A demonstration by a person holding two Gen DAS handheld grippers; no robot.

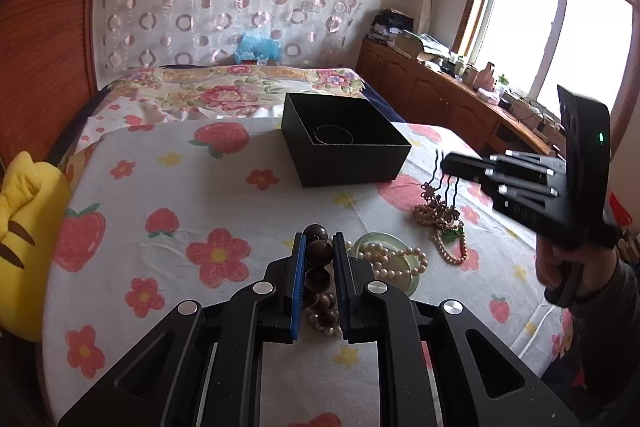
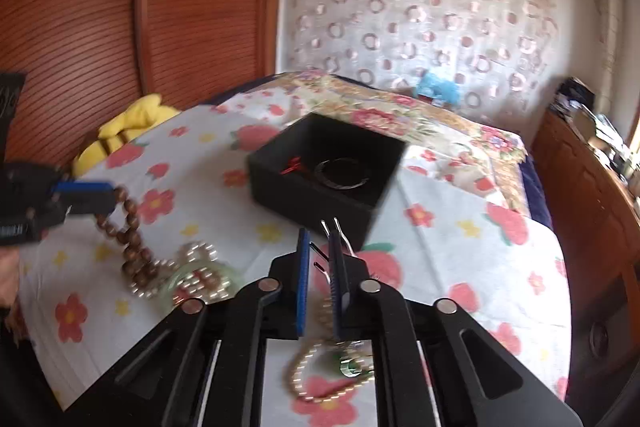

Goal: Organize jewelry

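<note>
The left gripper clamps a strand of brown wooden beads; the right gripper pinches wavy hairpins, a flowered ornament dangling below. The black box beyond already holds a bracelet. Pearl necklaces and a jade bangle still lie tangled on the strawberry cloth, likely to snag lifted strands.

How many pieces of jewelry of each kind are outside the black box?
Brown wooden bead string: 1
Pearl strands, one lying over the bangle and one by the hairpin: 2
Pale green bangle: 1
Black pronged hairpin: 1
Total: 5
</note>
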